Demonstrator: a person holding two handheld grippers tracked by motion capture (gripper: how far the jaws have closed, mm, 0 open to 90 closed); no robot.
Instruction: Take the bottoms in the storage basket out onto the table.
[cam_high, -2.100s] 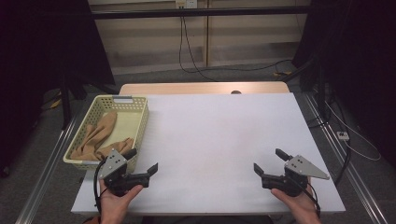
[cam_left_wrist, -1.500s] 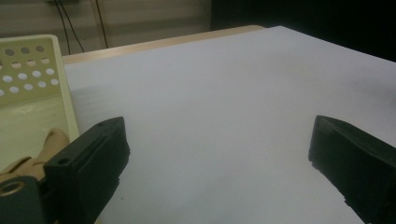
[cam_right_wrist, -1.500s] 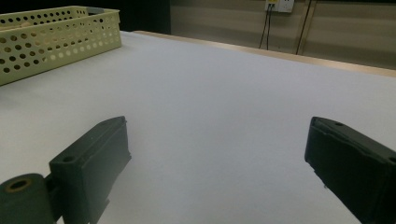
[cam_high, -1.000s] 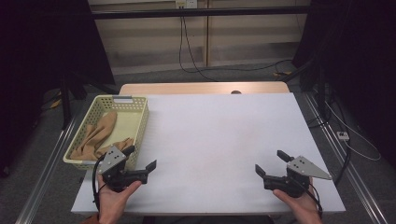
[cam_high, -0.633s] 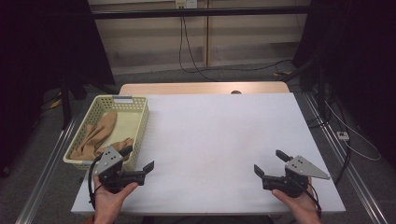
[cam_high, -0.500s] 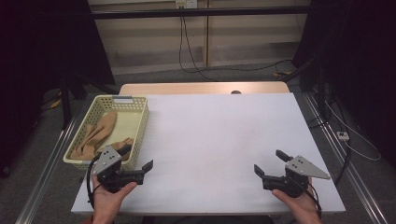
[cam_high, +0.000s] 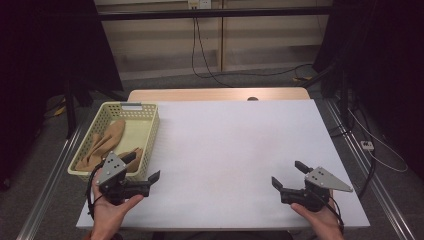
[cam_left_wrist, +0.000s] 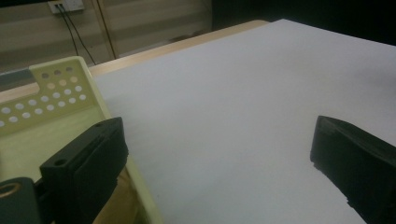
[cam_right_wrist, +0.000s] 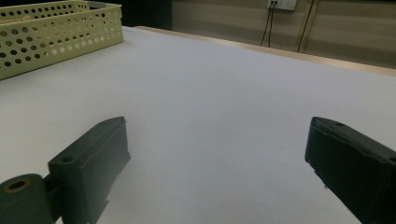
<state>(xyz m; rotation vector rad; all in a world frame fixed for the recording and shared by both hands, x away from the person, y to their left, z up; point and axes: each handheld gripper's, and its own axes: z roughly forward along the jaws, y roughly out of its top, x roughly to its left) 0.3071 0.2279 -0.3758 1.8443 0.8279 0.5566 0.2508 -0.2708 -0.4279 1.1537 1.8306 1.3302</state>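
A pale yellow perforated basket (cam_high: 154, 124) stands at the table's left edge, holding tan cloth (cam_high: 107, 142). My left gripper (cam_high: 142, 168) hovers open at the basket's near right corner, one jaw over the basket rim and the other over the white table (cam_high: 235, 145). In the left gripper view the left gripper (cam_left_wrist: 219, 158) has nothing between its jaws, with the basket (cam_left_wrist: 56, 93) at left. My right gripper (cam_high: 288, 174) is open and holds nothing near the table's front right. The right gripper view shows the right gripper (cam_right_wrist: 219, 158) wide apart over bare white surface, the basket (cam_right_wrist: 51, 32) far off.
A wooden strip (cam_high: 215, 95) runs along the table's far edge. Cables (cam_high: 235, 70) trail over the floor beyond it, and metal rails (cam_high: 370, 180) flank the table. Dark curtains close in both sides.
My left gripper has drifted a little to the left and toward the near edge, beside the basket's corner. The right gripper has barely moved.
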